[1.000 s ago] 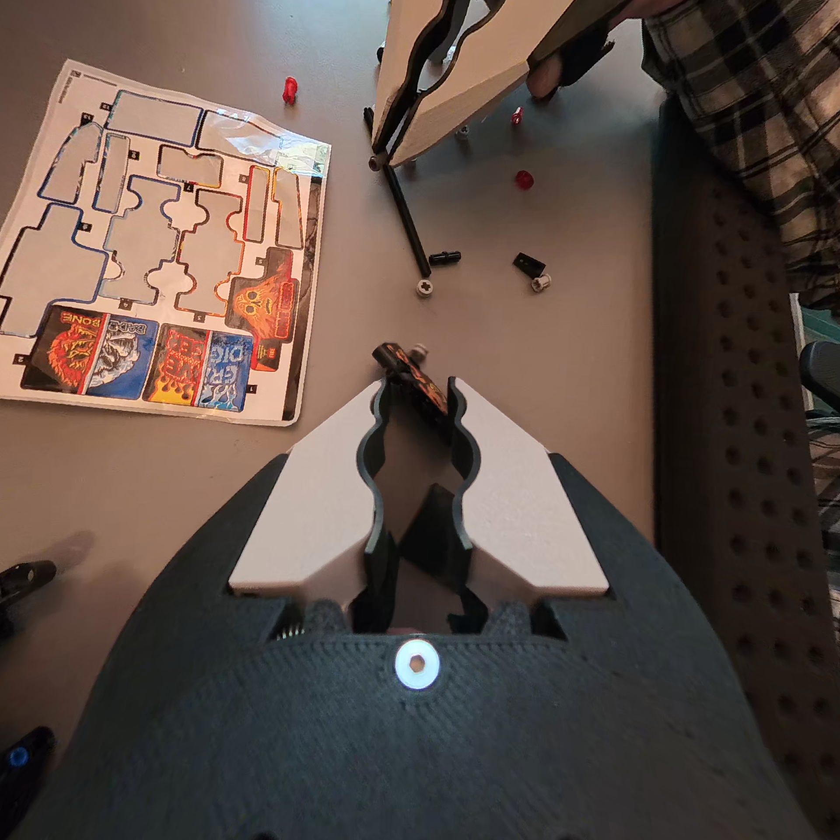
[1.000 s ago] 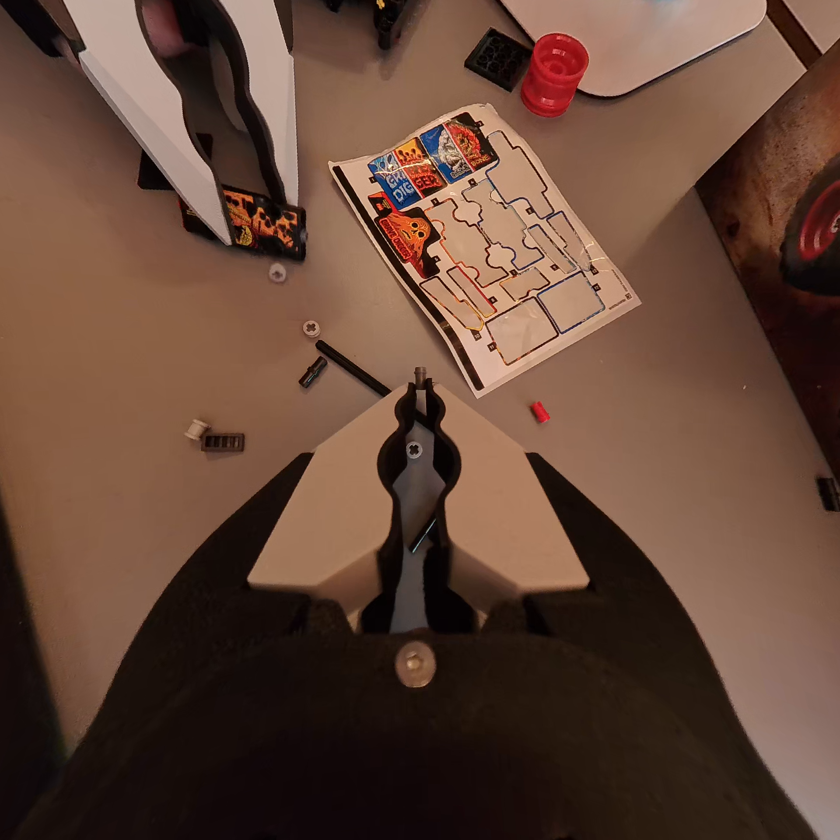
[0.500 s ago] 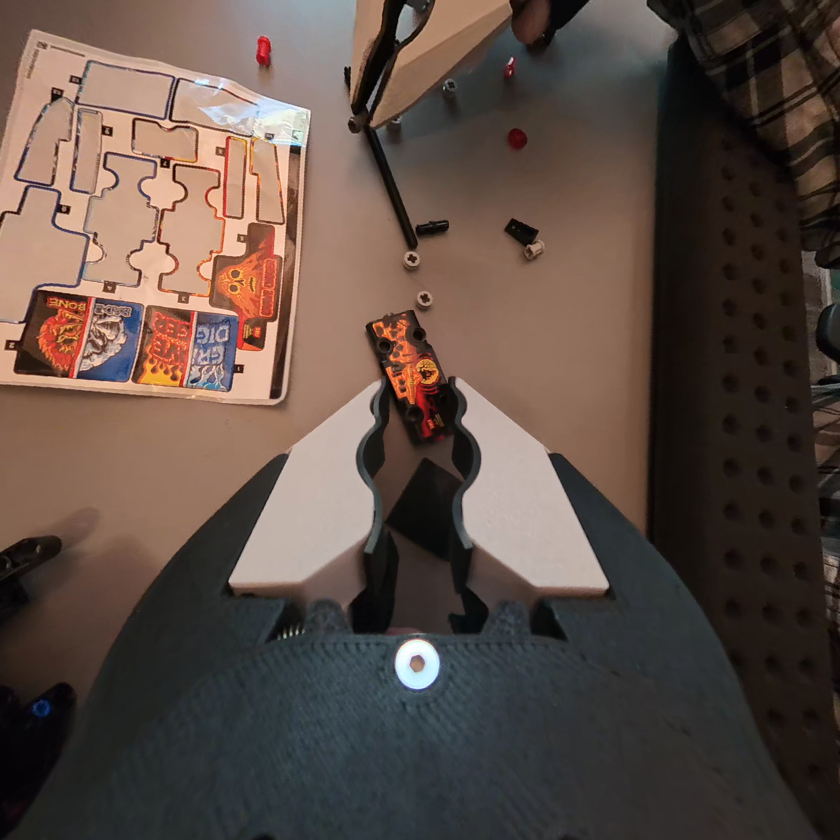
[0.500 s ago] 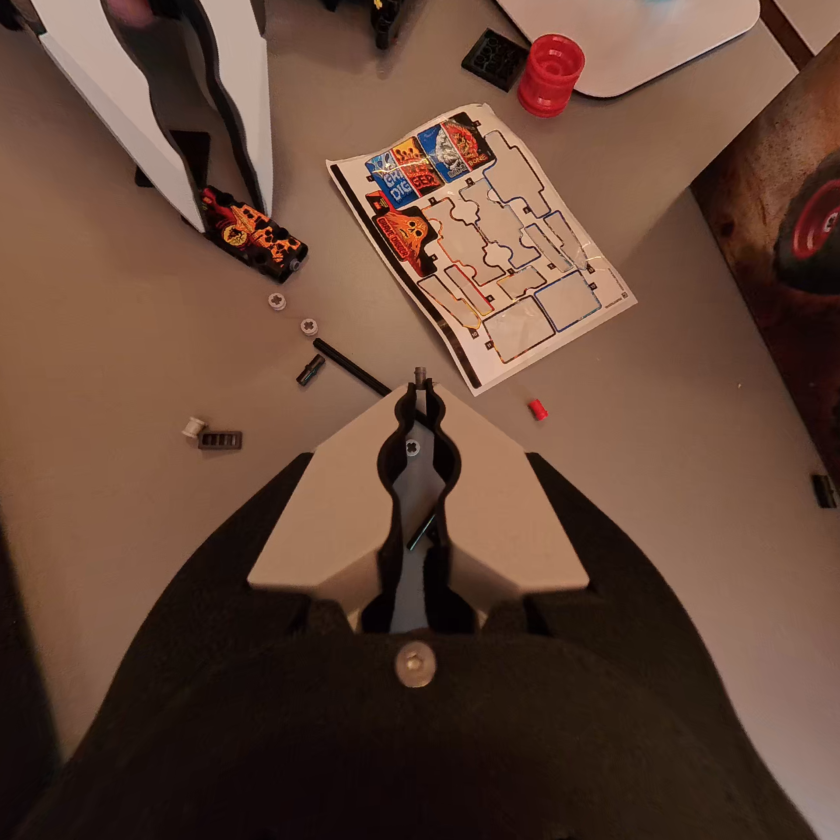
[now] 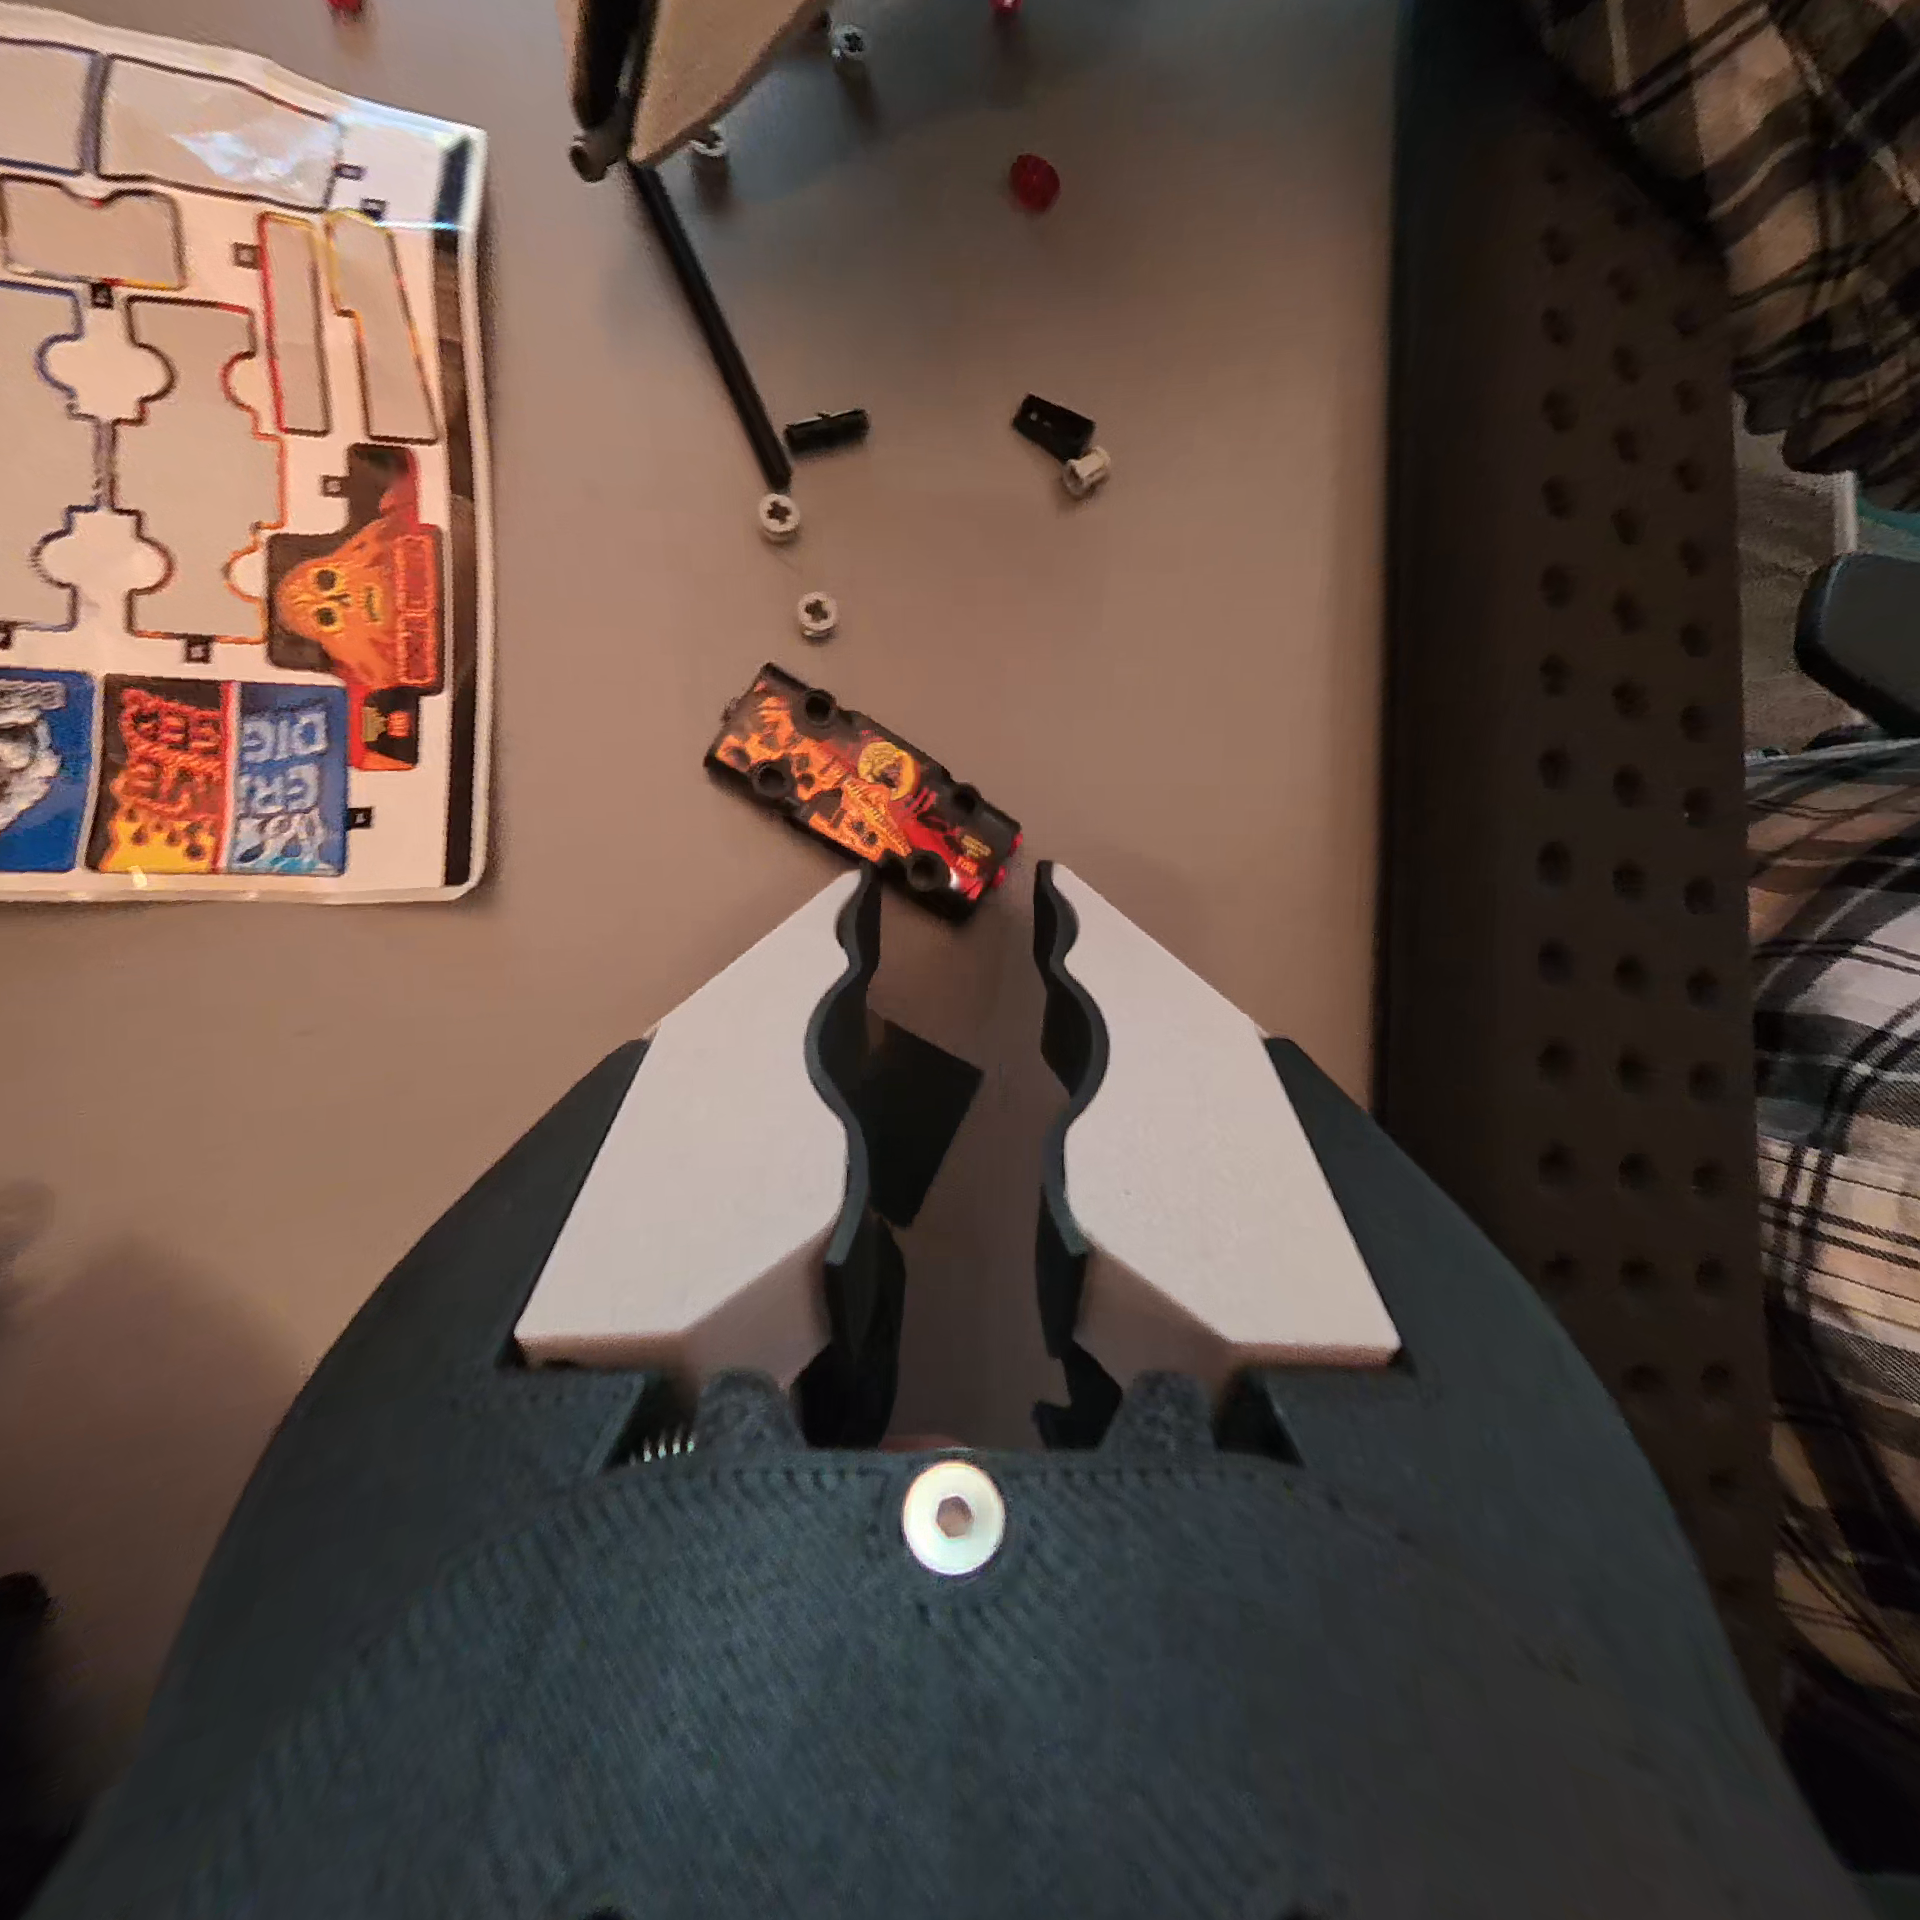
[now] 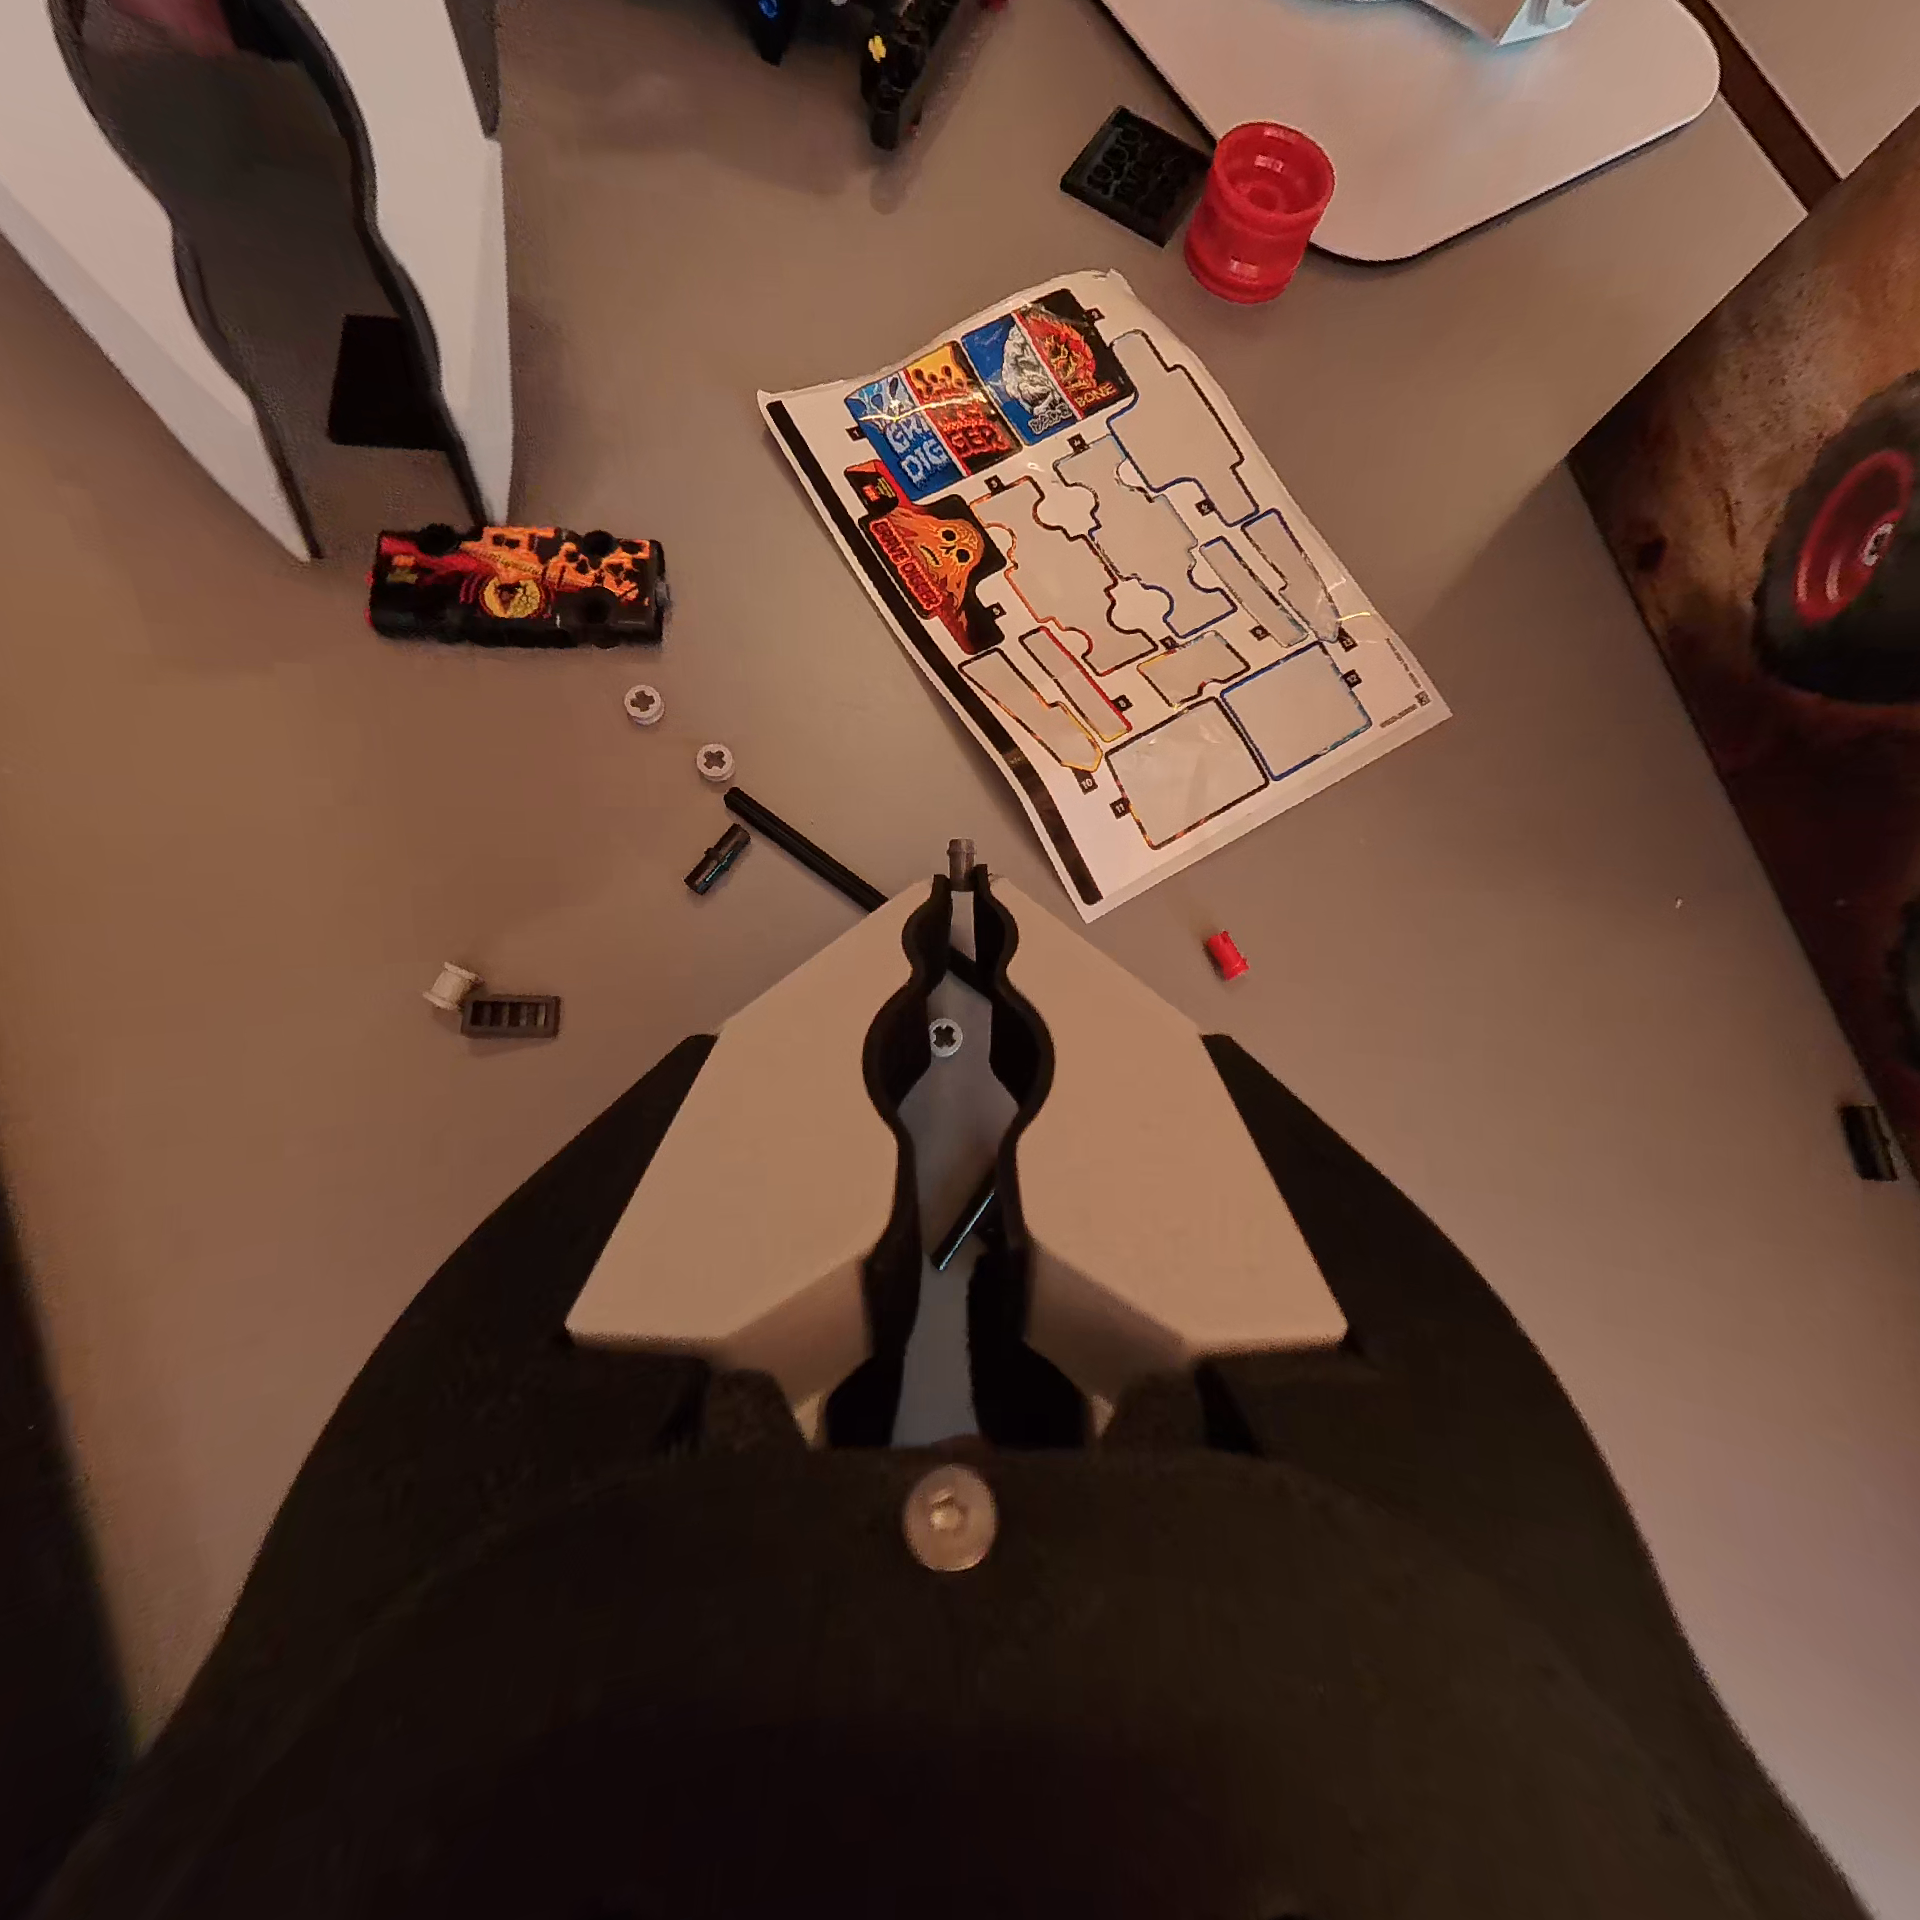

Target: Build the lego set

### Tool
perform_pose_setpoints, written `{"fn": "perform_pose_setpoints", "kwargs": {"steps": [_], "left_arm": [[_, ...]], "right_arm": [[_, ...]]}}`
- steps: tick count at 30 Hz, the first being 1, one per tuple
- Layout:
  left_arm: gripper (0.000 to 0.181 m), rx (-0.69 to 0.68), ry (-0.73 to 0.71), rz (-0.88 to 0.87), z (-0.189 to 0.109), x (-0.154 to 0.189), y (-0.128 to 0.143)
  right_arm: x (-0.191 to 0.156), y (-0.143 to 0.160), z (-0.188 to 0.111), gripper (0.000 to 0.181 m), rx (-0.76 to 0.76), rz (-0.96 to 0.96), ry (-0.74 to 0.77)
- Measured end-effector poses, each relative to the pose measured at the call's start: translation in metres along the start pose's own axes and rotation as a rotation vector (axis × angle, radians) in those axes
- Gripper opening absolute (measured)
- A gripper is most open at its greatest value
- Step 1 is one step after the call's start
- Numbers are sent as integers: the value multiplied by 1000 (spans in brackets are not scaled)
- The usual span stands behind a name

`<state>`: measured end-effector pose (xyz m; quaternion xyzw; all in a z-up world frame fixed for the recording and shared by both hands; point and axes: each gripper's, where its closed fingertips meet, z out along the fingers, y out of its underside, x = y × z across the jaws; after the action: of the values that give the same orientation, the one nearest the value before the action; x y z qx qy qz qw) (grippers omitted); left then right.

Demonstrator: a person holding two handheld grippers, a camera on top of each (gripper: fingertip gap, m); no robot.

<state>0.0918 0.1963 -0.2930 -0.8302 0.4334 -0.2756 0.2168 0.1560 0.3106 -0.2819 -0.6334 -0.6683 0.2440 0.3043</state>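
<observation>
A black panel with an orange flame sticker (image 5: 862, 795) lies flat on the grey table, just beyond my left gripper's tips. My left gripper (image 5: 951, 883) is open and empty. In the right wrist view the panel (image 6: 520, 587) lies under the left gripper (image 6: 312, 312). My right gripper (image 6: 961, 894) is shut on a small grey pin (image 6: 961, 860) that sticks out past its tips. In the left wrist view it shows at the top edge (image 5: 644, 83). A black axle (image 6: 800, 847) and two grey bushes (image 6: 644, 703) (image 6: 715, 761) lie between the grippers.
A sticker sheet (image 5: 239, 468) (image 6: 1101, 582) lies flat on the table. Loose parts: a black pin (image 6: 717, 857), a grille tile (image 6: 509, 1015), a red pin (image 6: 1226, 954), a red wheel hub (image 6: 1257, 208). A dark perforated panel (image 5: 1558, 727) and a plaid sleeve (image 5: 1818, 208) border the table. Across from one pair of fingers to the other is roughly 15 centimeters.
The left gripper has let go of the flame panel, which turned and now lies flat on the table. The left gripper has drawn back. The right gripper still holds the grey pin.
</observation>
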Motion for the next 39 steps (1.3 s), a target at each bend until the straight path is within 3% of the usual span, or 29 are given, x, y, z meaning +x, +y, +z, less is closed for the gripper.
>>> {"fn": "perform_pose_setpoints", "kwargs": {"steps": [8, 20, 27, 38, 39], "left_arm": [[28, 11, 71, 81, 8, 24, -6], [34, 115, -96, 198, -6, -3, -23], [46, 63, -167, 291, 11, -8, -22], [42, 34, -184, 251, 12, -7, -20], [51, 24, -161, 250, 12, -2, -18]], "right_arm": [[0, 1, 2, 1, -7, 1, 0], [1, 1, 2, 1, 1, 0, 0], [2, 1, 0, 1, 4, 0, 4], [2, 2, 0, 1, 3, -6, 10], [2, 2, 0, 1, 3, -6, 10]]}}
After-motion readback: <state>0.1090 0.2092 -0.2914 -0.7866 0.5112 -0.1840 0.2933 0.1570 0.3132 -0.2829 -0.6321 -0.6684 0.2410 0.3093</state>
